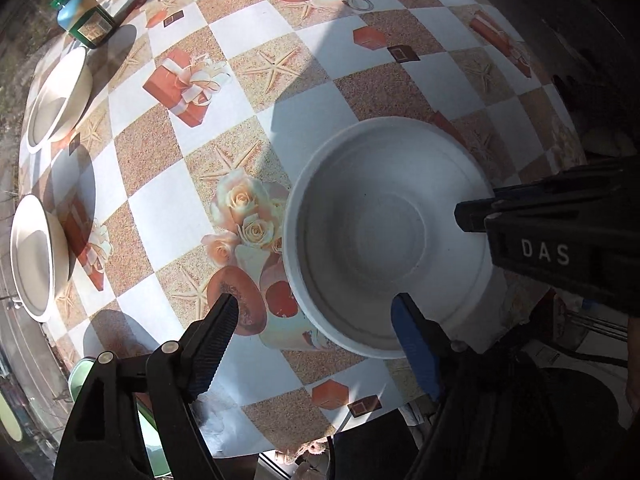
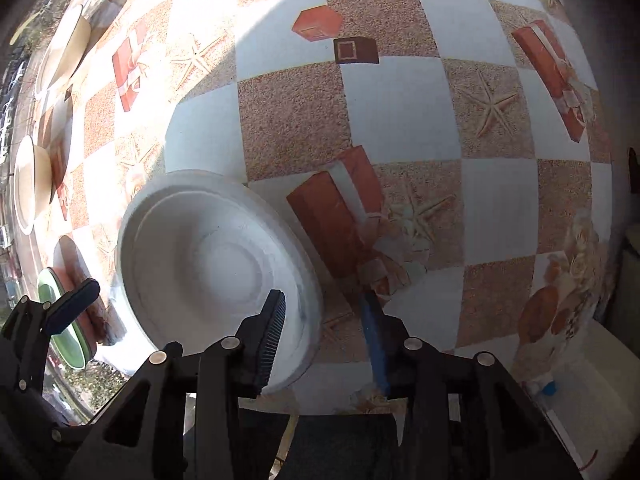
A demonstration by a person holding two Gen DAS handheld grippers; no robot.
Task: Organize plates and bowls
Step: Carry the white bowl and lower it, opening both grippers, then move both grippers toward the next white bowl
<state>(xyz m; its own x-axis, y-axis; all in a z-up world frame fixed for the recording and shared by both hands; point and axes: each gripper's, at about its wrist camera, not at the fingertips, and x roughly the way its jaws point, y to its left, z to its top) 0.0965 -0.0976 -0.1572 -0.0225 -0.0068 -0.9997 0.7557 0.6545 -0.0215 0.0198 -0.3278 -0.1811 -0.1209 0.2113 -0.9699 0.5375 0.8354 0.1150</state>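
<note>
A white bowl (image 1: 380,232) stands upright on the patterned tablecloth (image 1: 256,32) near the table's front edge. My right gripper (image 2: 324,320) is open and straddles the bowl's (image 2: 216,256) near right rim, with the black finger (image 2: 274,320) inside and the blue finger (image 2: 372,328) outside. In the left wrist view it reaches in from the right (image 1: 560,240). My left gripper (image 1: 316,320) is open wide on the bowl's near left side and holds nothing. Its blue finger (image 2: 76,304) shows at the left in the right wrist view.
Two beige bowls (image 1: 60,96) (image 1: 34,256) sit along the table's left edge. A green plate (image 1: 80,380) lies at the near left corner. A green jar (image 1: 86,20) stands at the far left. The front edge of the table is close below the grippers.
</note>
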